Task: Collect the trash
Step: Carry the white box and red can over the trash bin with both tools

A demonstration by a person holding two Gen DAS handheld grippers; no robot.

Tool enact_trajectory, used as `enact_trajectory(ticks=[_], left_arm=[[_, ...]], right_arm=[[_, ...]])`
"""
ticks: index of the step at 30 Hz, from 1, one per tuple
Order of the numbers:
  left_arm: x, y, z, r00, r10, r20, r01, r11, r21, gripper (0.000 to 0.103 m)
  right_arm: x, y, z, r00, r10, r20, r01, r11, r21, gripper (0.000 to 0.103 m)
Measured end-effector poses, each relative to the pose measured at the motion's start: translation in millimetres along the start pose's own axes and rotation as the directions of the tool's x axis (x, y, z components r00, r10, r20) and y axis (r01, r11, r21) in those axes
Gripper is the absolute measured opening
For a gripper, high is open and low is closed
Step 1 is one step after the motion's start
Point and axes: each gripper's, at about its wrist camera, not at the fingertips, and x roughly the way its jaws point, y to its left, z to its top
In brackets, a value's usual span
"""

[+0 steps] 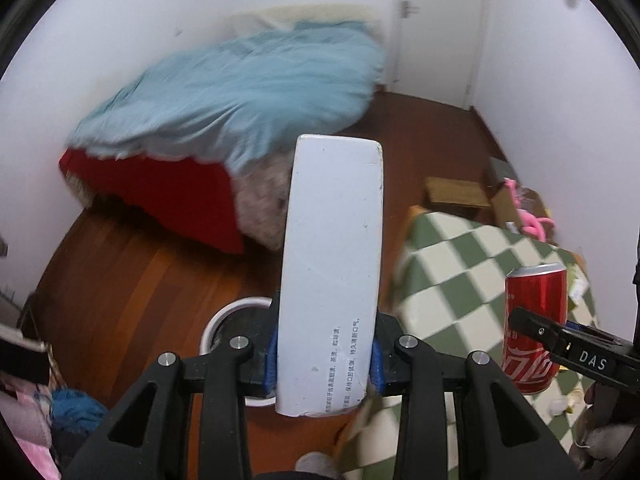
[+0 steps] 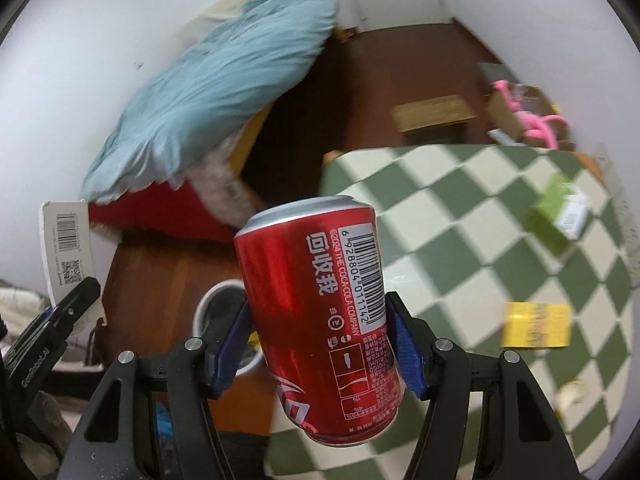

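Note:
My left gripper (image 1: 324,364) is shut on a long white carton (image 1: 332,264) with small printed text, held upright above the white waste bin (image 1: 224,316) on the wood floor. My right gripper (image 2: 320,344) is shut on a red Coca-Cola can (image 2: 320,312), held over the edge of the green-and-white checked table (image 2: 480,216). The can (image 1: 536,320) and right gripper also show at the right of the left wrist view. The carton (image 2: 68,248) and left gripper show at the left of the right wrist view. The bin (image 2: 216,312) sits below the can.
A yellow box (image 2: 536,324), a green box (image 2: 560,216) and crumbs lie on the checked table. A bed with a blue duvet (image 1: 240,92) and red sheet stands behind. Cardboard boxes (image 1: 456,192) and a pink toy (image 1: 532,220) sit on the floor by the wall.

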Motion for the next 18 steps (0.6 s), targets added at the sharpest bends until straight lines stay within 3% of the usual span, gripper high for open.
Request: enact_trajectory(ticks=[4, 7, 12, 18], left_arm=[[42, 55, -10, 0.995, 0.024, -0.092, -0.03, 0.998, -0.063, 0.031], [86, 94, -24, 0.98, 0.026, -0.195, -0.049, 0.992, -0.116, 0.031], [166, 144, -46, 0.931, -0.039, -0.362, -0.036, 0.979, -0.199, 0.031], [232, 172, -58, 0.879, -0.116, -0.462, -0.021, 0.959, -0.281, 0.033]], right_arm=[[47, 53, -13, 0.997, 0.032, -0.066, -0.035, 0.998, -0.045, 0.066], [96, 87, -26, 0.989, 0.048, -0.142, -0.058, 0.996, -0.07, 0.066], [185, 128, -45, 0.962, 0.039, -0.269, -0.061, 0.995, -0.073, 0.066], [272, 148, -55, 0.926, 0.004, -0.377, -0.034, 0.997, -0.073, 0.066]])
